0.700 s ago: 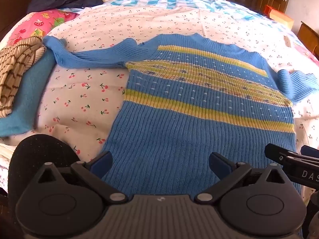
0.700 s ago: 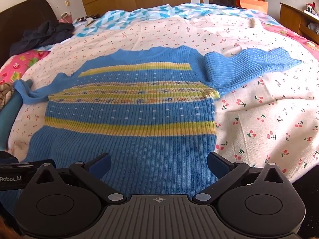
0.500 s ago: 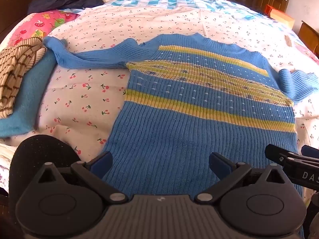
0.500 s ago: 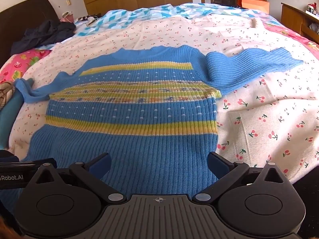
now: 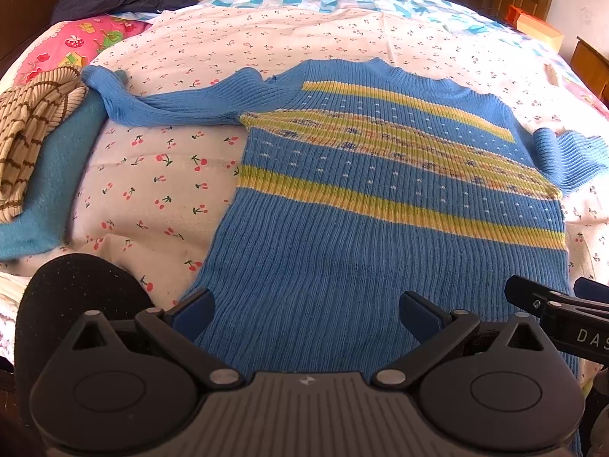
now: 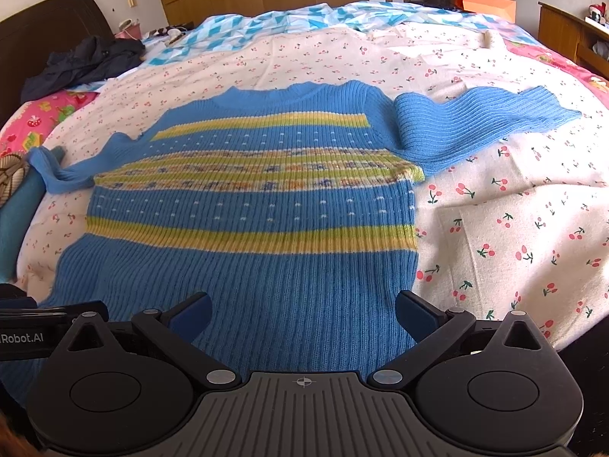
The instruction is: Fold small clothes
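A blue ribbed sweater (image 5: 380,198) with yellow stripes lies flat on the cherry-print bed sheet (image 5: 152,190), neck away from me, both sleeves spread out to the sides. It also shows in the right wrist view (image 6: 251,221). My left gripper (image 5: 304,314) is open and empty above the hem's left part. My right gripper (image 6: 302,312) is open and empty above the hem's right part. The right gripper's side shows at the right edge of the left wrist view (image 5: 552,308).
A striped beige garment (image 5: 26,133) and a teal cloth (image 5: 57,175) lie at the left of the bed. A dark jacket (image 6: 83,64) lies by the headboard. A wooden cabinet (image 6: 571,34) stands at far right. The bed's near edge is below the hem.
Both grippers have drifted slightly; the sweater sits a touch lower in the views. Nothing was taken hold of or let go.
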`<state>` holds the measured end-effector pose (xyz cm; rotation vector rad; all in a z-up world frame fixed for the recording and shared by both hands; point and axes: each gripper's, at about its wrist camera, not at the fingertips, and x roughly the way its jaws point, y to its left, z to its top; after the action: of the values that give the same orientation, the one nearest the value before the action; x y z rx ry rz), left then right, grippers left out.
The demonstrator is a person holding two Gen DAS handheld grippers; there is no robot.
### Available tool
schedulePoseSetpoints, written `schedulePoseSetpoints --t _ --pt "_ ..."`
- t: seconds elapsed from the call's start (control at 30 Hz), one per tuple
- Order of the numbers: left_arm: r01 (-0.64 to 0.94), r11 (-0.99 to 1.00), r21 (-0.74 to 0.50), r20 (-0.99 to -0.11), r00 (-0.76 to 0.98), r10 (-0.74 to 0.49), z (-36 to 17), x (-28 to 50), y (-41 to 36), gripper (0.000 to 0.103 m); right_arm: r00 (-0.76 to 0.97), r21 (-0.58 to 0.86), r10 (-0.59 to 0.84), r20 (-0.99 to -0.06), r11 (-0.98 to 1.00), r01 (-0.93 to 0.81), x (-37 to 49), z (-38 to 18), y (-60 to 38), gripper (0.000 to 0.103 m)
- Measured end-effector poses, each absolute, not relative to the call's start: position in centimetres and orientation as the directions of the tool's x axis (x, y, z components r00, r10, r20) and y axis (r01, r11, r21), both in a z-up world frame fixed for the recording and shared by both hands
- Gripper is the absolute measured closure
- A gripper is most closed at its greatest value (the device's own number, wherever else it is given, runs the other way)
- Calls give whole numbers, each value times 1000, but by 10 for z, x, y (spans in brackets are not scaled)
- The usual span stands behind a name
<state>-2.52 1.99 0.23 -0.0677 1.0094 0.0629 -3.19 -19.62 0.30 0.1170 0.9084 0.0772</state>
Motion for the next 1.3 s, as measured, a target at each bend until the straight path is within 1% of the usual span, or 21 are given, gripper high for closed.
schedulePoseSetpoints --t 0.47,0.87,1.03,1.3 --pt "-90 995 -35 -858 513 16 -1 -24 21 0 619 130 115 -777 991 -21 -31 2 -196 1" --pt "-89 995 -35 -858 514 16 -1 -24 21 0 654 155 136 -744 988 -29 -32 1 -196 1" --pt "-85 996 -37 -859 512 12 -1 -23 19 0 637 140 125 -761 990 -26 -31 0 -196 1" --pt "-80 996 -47 -859 513 0 -2 -23 20 0 640 112 103 -761 993 -27 -31 0 -196 1"
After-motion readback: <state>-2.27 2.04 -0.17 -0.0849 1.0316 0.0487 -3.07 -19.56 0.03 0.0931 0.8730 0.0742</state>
